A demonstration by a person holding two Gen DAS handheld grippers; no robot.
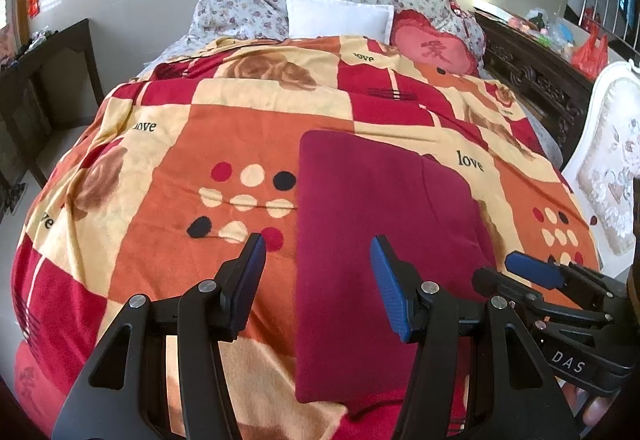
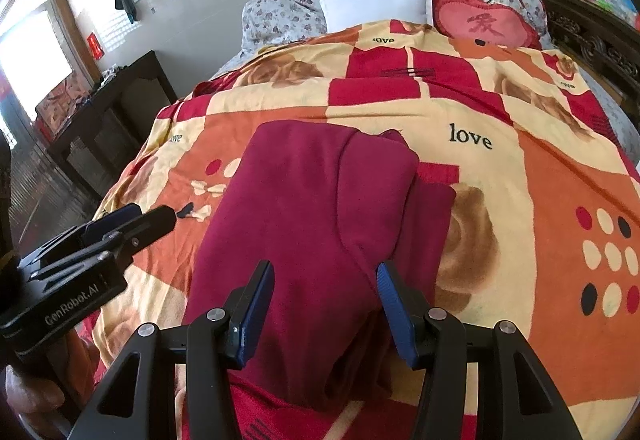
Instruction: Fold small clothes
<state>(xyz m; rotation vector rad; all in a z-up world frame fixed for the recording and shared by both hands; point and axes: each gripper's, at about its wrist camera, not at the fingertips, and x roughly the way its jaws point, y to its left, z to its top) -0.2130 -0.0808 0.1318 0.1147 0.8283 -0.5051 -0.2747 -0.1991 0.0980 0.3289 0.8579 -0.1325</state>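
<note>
Garment (image 2: 304, 224) folded; tools apart.

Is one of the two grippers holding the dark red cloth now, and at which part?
Nothing is held. The left gripper and right gripper are both open above the folded dark red garment, which lies free on the blanket.

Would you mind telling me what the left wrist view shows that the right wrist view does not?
Only the left wrist view shows the white chair at the bed's right and the red bag. Only the right wrist view shows the bright window. Both show the folded maroon garment on the blanket, the white pillow, and both grippers open: the left gripper and the right gripper.
</note>
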